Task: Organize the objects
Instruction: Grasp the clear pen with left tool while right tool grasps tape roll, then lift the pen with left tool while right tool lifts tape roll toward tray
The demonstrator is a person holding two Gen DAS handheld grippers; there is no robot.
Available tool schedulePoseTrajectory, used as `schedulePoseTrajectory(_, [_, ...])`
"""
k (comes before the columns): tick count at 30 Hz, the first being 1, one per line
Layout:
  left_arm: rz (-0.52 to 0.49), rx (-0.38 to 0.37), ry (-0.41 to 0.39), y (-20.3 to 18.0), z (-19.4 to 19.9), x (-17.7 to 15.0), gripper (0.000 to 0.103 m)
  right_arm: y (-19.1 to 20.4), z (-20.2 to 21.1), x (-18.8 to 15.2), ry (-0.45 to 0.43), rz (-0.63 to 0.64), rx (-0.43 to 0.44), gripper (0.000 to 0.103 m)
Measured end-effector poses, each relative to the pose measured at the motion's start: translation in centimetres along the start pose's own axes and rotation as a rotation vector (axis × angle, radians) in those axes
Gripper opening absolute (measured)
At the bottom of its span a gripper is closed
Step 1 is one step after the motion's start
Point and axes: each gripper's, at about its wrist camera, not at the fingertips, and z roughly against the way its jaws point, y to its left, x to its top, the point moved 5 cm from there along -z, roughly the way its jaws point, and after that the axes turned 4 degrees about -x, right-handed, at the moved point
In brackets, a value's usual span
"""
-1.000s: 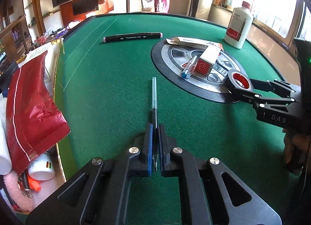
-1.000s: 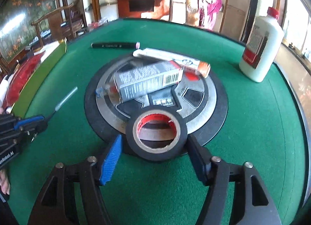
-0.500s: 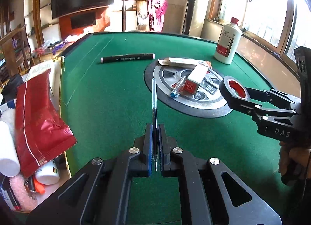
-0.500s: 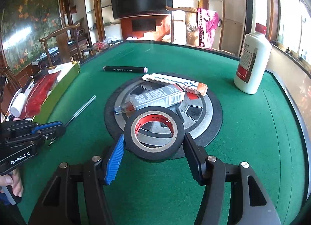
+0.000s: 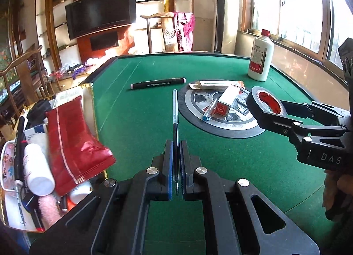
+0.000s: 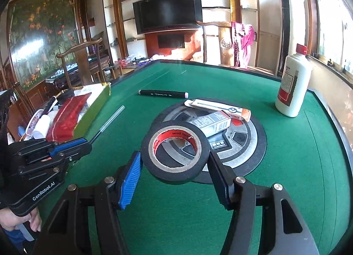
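Observation:
My left gripper [image 5: 175, 166] is shut on a thin clear pen refill [image 5: 175, 109], held above the green felt and pointing away from me; in the right wrist view this left gripper [image 6: 87, 144] shows at the left with the refill [image 6: 110, 120] sticking out. My right gripper [image 6: 174, 164] is shut on a black roll of tape with a red core [image 6: 175, 151], lifted over the near edge of the round grey panel [image 6: 249, 142]. From the left wrist view the tape [image 5: 265, 103] hangs in the right gripper [image 5: 262, 109] at the right.
On the panel lie a grey carton [image 6: 215, 121], a flat white-and-orange pack [image 6: 220, 108] and a small blue-tipped pen [image 5: 209, 111]. A black marker [image 5: 157, 83] lies beyond. A white bottle [image 6: 292, 87] stands far right. A box with a red pouch [image 5: 70, 131] sits left of the table.
Both grippers have risen off the felt with their loads, the refill and the tape roll. The views have tilted up, showing more of the room.

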Motion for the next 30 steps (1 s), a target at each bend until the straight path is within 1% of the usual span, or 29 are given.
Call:
schedulePoseTrajectory(18, [0.072, 0.047, -0.068, 4.6, 4.9, -0.4, 0.004, 6.3, 0.4, 0.3, -0.015, -0.005, 0.104, 0.060])
schedulePoseTrajectory(24, [0.109, 0.063, -0.082, 7.1, 6.2, -0.7, 0.004, 8.8, 0.2, 1.0, -0.028, 0.001, 0.136, 0.060])
schedulePoseTrajectory(30, [0.165, 0.092, -0.109, 10.7, 7.8, -0.8, 0.004, 12.1, 0.1, 2.4, -0.037, 0.033, 0.175, 0.060])
